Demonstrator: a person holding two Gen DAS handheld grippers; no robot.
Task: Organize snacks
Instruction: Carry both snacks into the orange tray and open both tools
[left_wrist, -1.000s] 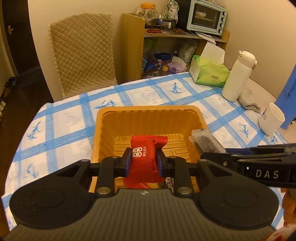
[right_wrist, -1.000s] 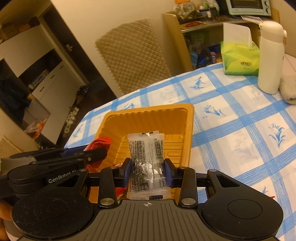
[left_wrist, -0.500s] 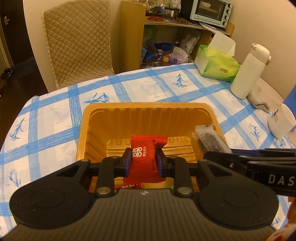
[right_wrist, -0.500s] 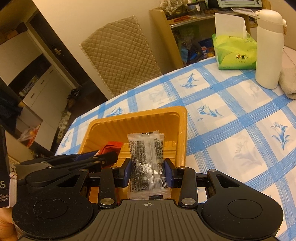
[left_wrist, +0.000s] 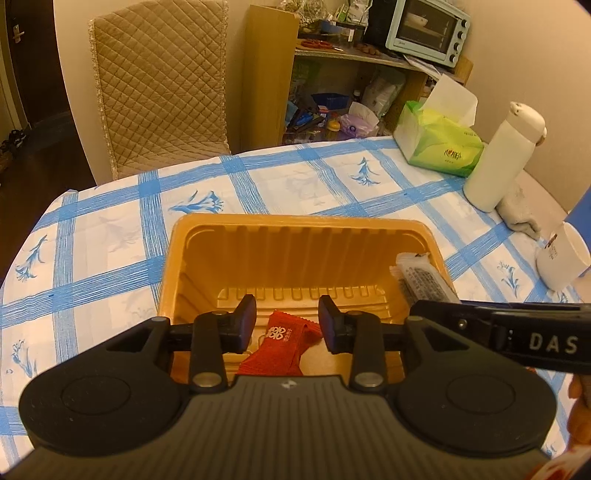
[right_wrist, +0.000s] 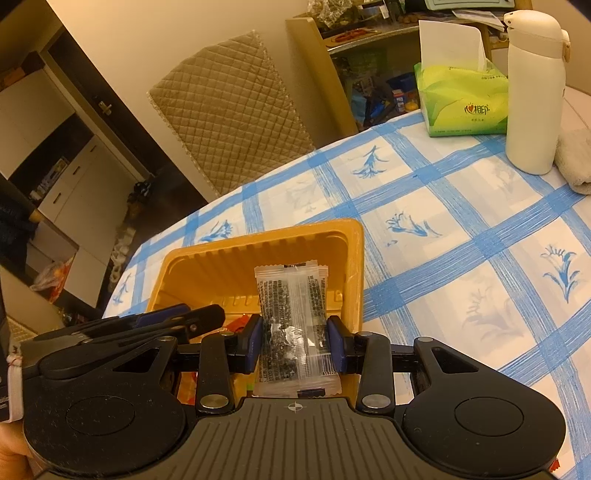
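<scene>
Through the left wrist camera, I am seeing my left claw (left_wrist: 287, 324) standing open over the orange tray (left_wrist: 295, 227); its jaws have just been opening, and the red snack packet (left_wrist: 282, 345) that was pinched between them a moment ago is now lying loose on the tray floor below, touching neither pad. I am judging that snack as delivered, so the left hand is free for the next one. At the right edge of this view the clear packet (left_wrist: 424, 280) is poking in over the tray's right side.

Through the right wrist camera, I am watching my right claw (right_wrist: 295, 341) gripping that clear packet of dark seeds (right_wrist: 291, 317), pads pressed on both sides exactly as before. It is hanging upright just inside the tray's right wall, above the floor. The tray is sitting on the blue-checked bench (right_wrist: 461, 236). I am reckoning the right release is the step now due.
</scene>
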